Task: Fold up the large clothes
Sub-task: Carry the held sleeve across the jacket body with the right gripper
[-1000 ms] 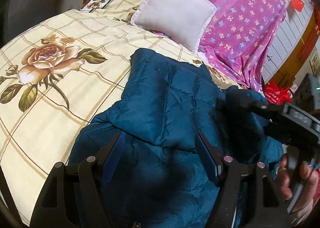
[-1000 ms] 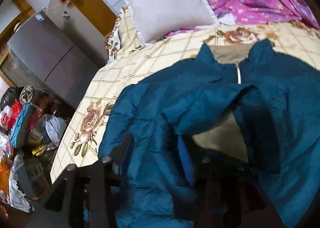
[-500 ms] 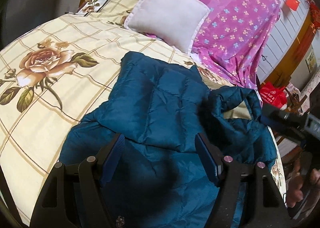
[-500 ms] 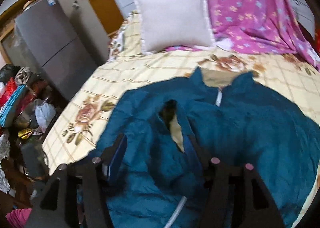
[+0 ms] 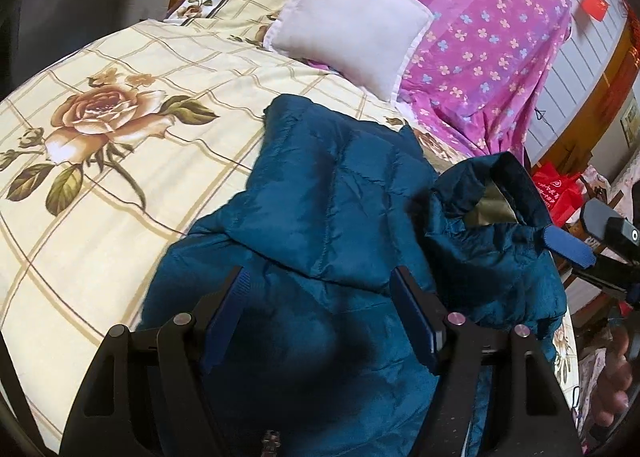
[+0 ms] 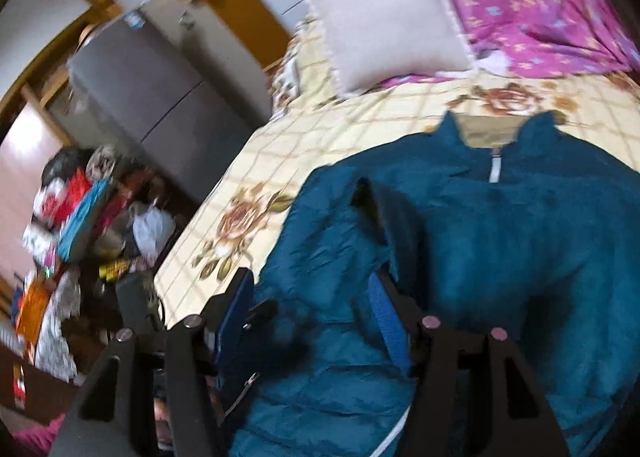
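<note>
Having let go — right claw off jacket.

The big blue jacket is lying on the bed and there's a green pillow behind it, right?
Almost. The jacket is blue and lies on the bed, but the pillow behind it is white, not green. The left wrist view shows it leaning on a pink flowered cover.

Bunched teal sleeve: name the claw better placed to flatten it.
Right, probably. The sleeve lies straight ahead of the open right claw; the open left claw sits over the jacket body, sleeve off to its side.
</note>
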